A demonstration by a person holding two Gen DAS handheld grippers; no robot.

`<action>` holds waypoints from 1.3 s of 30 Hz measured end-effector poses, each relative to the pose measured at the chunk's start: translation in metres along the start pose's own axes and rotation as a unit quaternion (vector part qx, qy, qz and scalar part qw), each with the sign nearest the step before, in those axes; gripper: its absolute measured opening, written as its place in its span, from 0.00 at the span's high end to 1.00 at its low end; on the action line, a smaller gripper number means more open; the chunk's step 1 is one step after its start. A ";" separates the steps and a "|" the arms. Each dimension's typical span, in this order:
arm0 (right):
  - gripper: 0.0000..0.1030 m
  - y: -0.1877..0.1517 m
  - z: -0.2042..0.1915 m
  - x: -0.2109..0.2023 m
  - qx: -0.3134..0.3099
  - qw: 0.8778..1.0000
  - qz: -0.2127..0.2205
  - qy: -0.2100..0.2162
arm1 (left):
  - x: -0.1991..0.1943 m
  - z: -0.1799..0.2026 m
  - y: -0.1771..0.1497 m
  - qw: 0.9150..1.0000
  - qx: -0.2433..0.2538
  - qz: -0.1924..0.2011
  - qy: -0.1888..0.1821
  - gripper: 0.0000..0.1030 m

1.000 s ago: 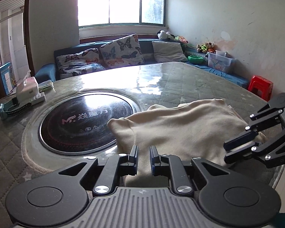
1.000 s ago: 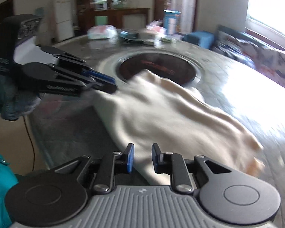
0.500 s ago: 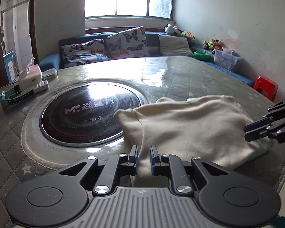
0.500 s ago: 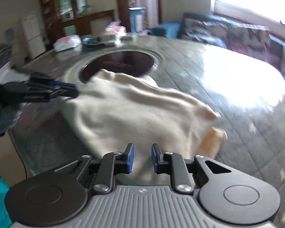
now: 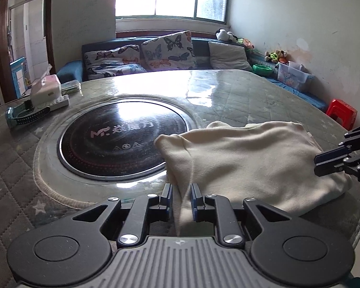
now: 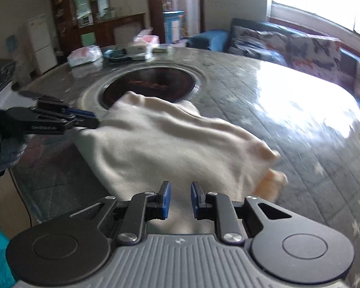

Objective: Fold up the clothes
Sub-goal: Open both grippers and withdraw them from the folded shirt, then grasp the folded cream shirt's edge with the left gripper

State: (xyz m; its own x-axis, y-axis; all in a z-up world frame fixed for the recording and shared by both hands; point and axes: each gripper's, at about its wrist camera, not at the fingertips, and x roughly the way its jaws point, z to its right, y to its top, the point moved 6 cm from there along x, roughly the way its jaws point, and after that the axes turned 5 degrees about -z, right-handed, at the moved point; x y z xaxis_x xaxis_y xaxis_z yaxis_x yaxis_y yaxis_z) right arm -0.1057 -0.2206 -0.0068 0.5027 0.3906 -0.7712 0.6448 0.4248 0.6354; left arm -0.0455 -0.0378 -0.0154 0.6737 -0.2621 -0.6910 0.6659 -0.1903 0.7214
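Observation:
A cream garment [image 5: 247, 158] lies folded on the round quilted table [image 5: 228, 91], one corner overlapping the black hotplate [image 5: 122, 141]. My left gripper [image 5: 181, 196] is shut on the garment's near edge, with cloth pinched between its blue pads. In the right wrist view the same garment [image 6: 160, 144] spreads out ahead, and a peach layer [image 6: 273, 182] peeks out at its right corner. My right gripper [image 6: 180, 196] is shut on the edge nearest it. The left gripper [image 6: 94, 121] shows at the garment's left corner, and the right gripper [image 5: 318, 166] at its right end.
A tissue box [image 5: 45, 88] and a teal-strapped item [image 5: 24, 117] sit at the table's far left. More packets [image 6: 84, 56] lie beyond the hotplate [image 6: 151, 84]. A red stool [image 5: 342, 114] stands past the table's right edge, a sofa [image 5: 156, 55] behind.
The garment has settled flatter on the table. The right gripper has swung out and down toward the right edge of the left wrist view. Both stay closed on the cloth.

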 end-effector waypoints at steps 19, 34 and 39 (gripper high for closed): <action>0.63 0.056 -0.130 0.069 -0.222 0.975 0.004 0.027 | -0.014 -0.048 0.014 0.993 -0.119 0.000 -0.004 0.24; 0.60 0.048 -0.148 0.085 -0.246 0.969 0.005 -0.017 | 0.002 -0.047 0.014 0.974 -0.211 -0.034 -0.079 0.22; 0.70 0.048 -0.147 0.089 -0.243 0.970 0.012 -0.027 | 0.006 -0.047 0.015 0.966 -0.237 -0.044 -0.095 0.22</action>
State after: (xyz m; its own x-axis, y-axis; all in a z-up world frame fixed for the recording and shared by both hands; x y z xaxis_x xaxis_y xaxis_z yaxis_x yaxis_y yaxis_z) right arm -0.1151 -0.0453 -0.0390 0.5523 0.3671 -0.7484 0.2920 0.7558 0.5862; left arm -0.0164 0.0018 -0.0110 0.5677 -0.4412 -0.6950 0.8196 0.2233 0.5277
